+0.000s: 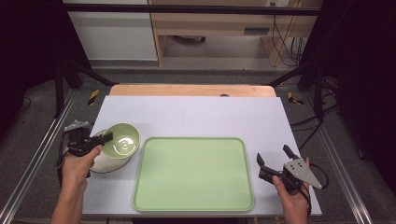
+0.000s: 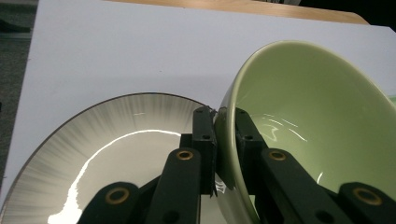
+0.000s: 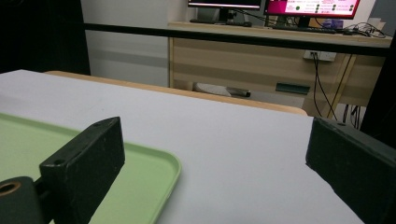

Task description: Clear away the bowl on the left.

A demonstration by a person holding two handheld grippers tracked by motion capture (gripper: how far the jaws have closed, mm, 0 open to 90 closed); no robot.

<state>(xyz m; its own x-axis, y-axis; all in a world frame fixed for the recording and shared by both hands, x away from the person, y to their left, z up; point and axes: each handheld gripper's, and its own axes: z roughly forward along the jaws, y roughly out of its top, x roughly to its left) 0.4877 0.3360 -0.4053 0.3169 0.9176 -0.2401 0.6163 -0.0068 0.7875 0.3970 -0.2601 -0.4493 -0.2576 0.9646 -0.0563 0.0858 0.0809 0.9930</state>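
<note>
A pale green bowl (image 1: 122,140) hangs tilted over a white plate with a dark rim (image 1: 105,164) at the table's left. My left gripper (image 1: 108,136) is shut on the bowl's rim; in the left gripper view the bowl (image 2: 308,121) sits between the jaws of the left gripper (image 2: 225,122), above the plate (image 2: 102,154). A light green tray (image 1: 194,173) lies flat in the middle. My right gripper (image 1: 273,157) stands open just right of the tray, holding nothing. In the right gripper view the tray's corner (image 3: 140,172) lies by the left jaw.
A white sheet (image 1: 196,116) covers the table, with a wooden edge (image 1: 191,89) at the far side. Black frame legs stand at both sides. Beyond the table are a wooden desk (image 3: 261,60) and cables.
</note>
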